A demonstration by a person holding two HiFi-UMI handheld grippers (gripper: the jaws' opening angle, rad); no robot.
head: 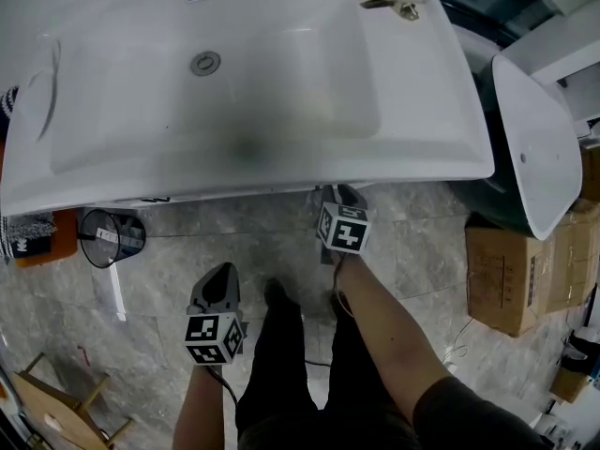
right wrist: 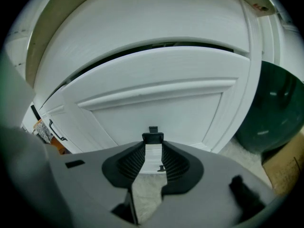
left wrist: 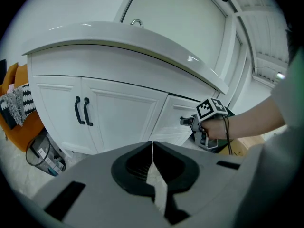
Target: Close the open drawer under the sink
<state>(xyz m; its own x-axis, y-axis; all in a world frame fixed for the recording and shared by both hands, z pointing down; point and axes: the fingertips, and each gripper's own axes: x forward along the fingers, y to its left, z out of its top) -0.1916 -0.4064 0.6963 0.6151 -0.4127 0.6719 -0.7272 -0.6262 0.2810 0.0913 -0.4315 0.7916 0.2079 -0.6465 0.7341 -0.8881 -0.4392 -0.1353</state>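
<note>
The white drawer front under the sink stands slightly out, with a dark gap along its top edge. My right gripper is shut on the drawer's small black handle, which sits across its fingertips. In the left gripper view the right gripper reaches the drawer at the cabinet's right end. In the head view the right gripper points under the sink rim. My left gripper is shut and holds nothing. It hangs back from the cabinet, over the floor.
Two cabinet doors with black handles stand left of the drawer. A wire basket sits on the marble floor at left. A dark green tub, a white basin and a cardboard box crowd the right. A wooden stool is at lower left.
</note>
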